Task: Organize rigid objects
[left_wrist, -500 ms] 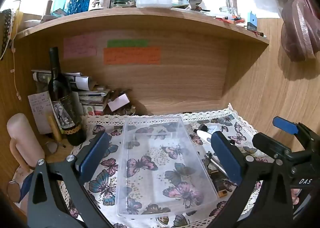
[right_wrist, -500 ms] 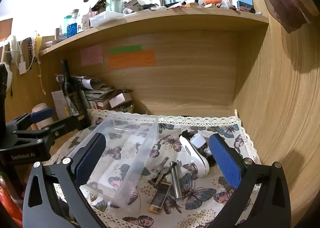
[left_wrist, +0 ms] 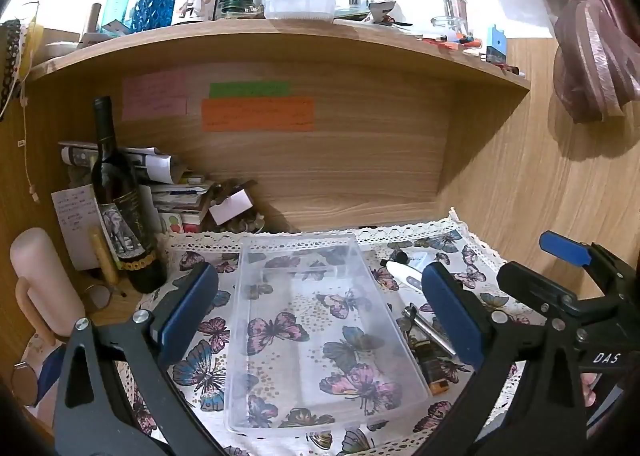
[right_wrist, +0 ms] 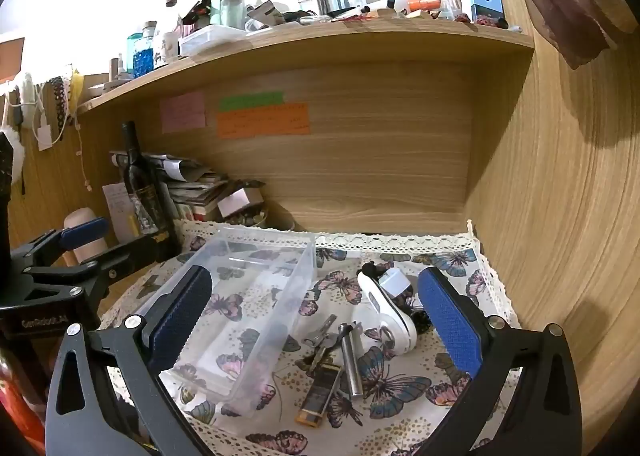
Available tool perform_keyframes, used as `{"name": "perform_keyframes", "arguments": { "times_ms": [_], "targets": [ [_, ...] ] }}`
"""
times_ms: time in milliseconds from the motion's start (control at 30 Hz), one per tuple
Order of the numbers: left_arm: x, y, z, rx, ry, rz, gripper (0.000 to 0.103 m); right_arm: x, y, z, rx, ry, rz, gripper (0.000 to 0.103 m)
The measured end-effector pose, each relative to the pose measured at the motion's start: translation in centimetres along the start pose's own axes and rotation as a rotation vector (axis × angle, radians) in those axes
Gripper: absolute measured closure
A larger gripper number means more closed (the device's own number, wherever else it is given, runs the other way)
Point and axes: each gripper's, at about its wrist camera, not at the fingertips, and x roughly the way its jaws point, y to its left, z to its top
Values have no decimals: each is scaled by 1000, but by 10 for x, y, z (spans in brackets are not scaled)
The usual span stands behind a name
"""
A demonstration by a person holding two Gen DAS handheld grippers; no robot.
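Both my jaws gape wide, holding nothing: left gripper over the clear bin mid-bench, right gripper over keys and lighter beside it.

I see a white cloth printed with pink and blue butterflies, a clear bin, blue pads, an orange note and a green note.
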Motion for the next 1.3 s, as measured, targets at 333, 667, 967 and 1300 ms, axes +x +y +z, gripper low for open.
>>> {"name": "perform_keyframes", "arguments": {
  "times_ms": [333,667,967,1300],
  "targets": [
    [1,2,1,-5,2,-5,0,0,-1,1,5,4,-1,0],
    [2,4,-1,-4,2,-10,0,1,-3,-2,15,12,2,0],
    [2,4,-5,-4,0,-8,0,1,-1,-2,12,9,0,0],
    [2,4,-5,-4,-2,-8,0,0,0,-1,10,8,-1,0]
  ]
}}
